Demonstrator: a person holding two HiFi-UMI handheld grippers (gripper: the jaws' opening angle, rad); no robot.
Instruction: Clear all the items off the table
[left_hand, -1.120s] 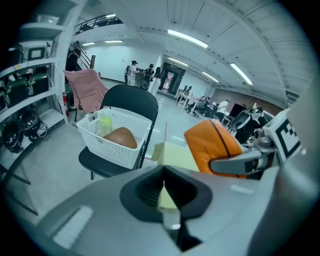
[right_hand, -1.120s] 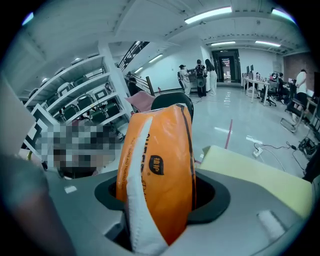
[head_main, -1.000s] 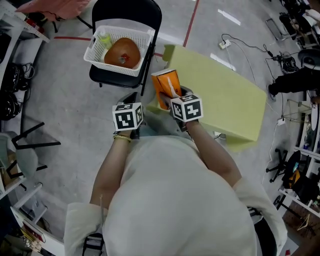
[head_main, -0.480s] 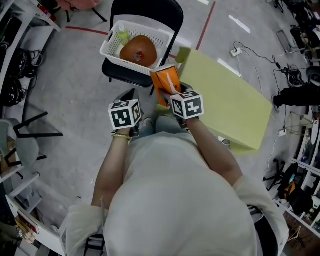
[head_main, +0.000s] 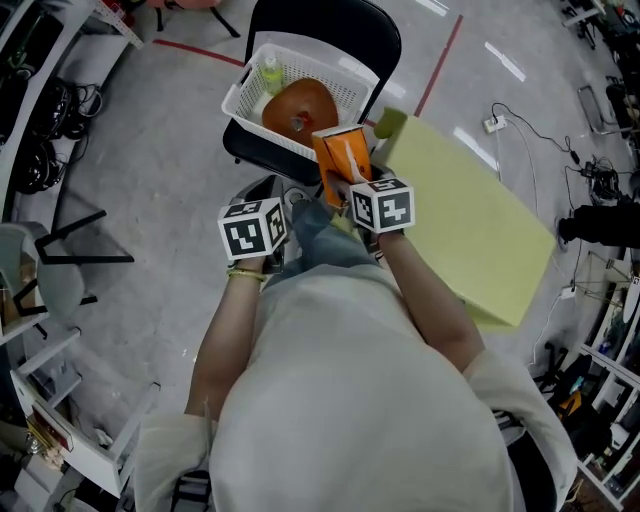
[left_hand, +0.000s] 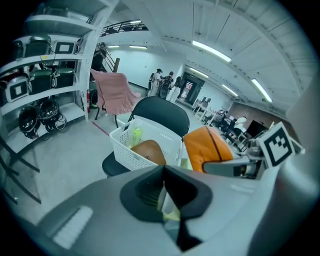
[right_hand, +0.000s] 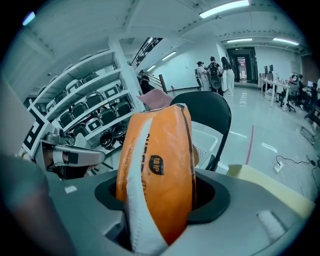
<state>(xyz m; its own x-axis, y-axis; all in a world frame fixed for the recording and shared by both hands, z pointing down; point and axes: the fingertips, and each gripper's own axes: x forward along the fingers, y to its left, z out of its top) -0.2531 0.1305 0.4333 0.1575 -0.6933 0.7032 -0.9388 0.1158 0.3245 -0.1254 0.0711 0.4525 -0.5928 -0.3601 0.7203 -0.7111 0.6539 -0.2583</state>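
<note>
So the person has shuffled over toward the black folding chair (head_main: 330, 25) in the last second; the white plastic mesh basket (head_main: 255, 115) sitting on its seat is a lot closer to the grippers than it was a moment ago, and the pale yellow-green table (head_main: 470, 230) has slid off to the right behind them.

The right gripper (head_main: 345, 180) has its jaws spread fairly wide and clamped on the orange foil snack packet (head_main: 340, 155); from its own view the packet fills the gap between the jaws, standing upright with its white seam facing the camera. The packet now hangs just short of the basket's near rim, almost over it but not quite in.

The left gripper (head_main: 268, 195) is closed all the way with nothing in it; it just rides alongside, a bit lower and to the left.

The basket already has a round brownish-orange item (head_main: 297, 108) and a small yellow-green bottle (head_main: 270, 75) in it; so I reckon this is the carry-and-drop stage for the packet, and it needs a little more reach forward before letting go. The bit of table I can see looks bare, so this might be one of the last items; can't see the part hidden behind the person though.
</note>
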